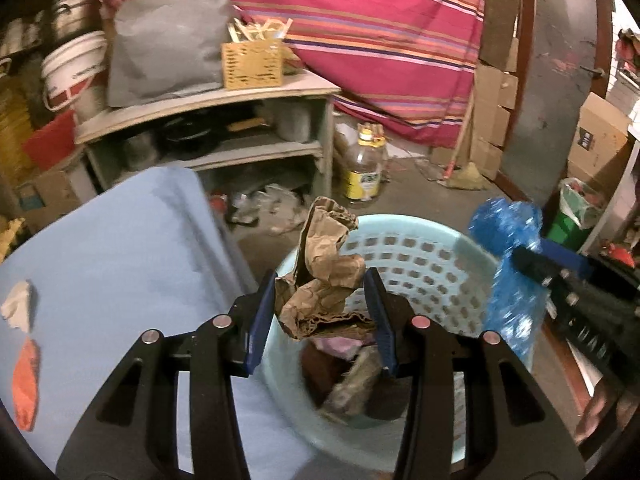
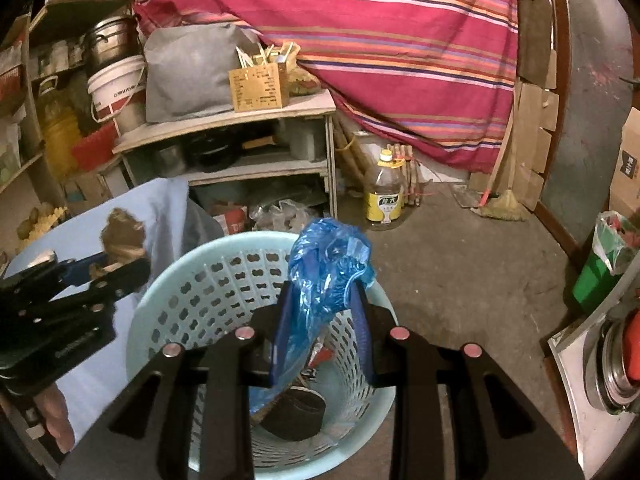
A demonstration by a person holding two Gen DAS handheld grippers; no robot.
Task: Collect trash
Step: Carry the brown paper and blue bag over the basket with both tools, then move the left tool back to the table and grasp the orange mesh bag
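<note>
My left gripper [image 1: 322, 292] is shut on a crumpled brown paper bag [image 1: 324, 272] and holds it over the light blue perforated basket [image 1: 424, 268]. My right gripper [image 2: 322, 296] is shut on a crumpled blue plastic bag [image 2: 324, 268] and holds it over the same basket [image 2: 192, 292]. The basket holds several dark and brown scraps [image 1: 352, 384]. The blue bag [image 1: 508, 264] also shows at the right of the left wrist view. A white scrap [image 1: 18, 304] and an orange scrap [image 1: 26, 384] lie on the blue-covered table [image 1: 120, 248].
A wooden shelf unit [image 1: 208, 120] with a grey bag and a box stands behind. A yellow-labelled oil bottle [image 2: 384, 192] stands on the concrete floor [image 2: 460, 260]. A green bin [image 2: 600, 264] is at the right. A striped cloth hangs behind.
</note>
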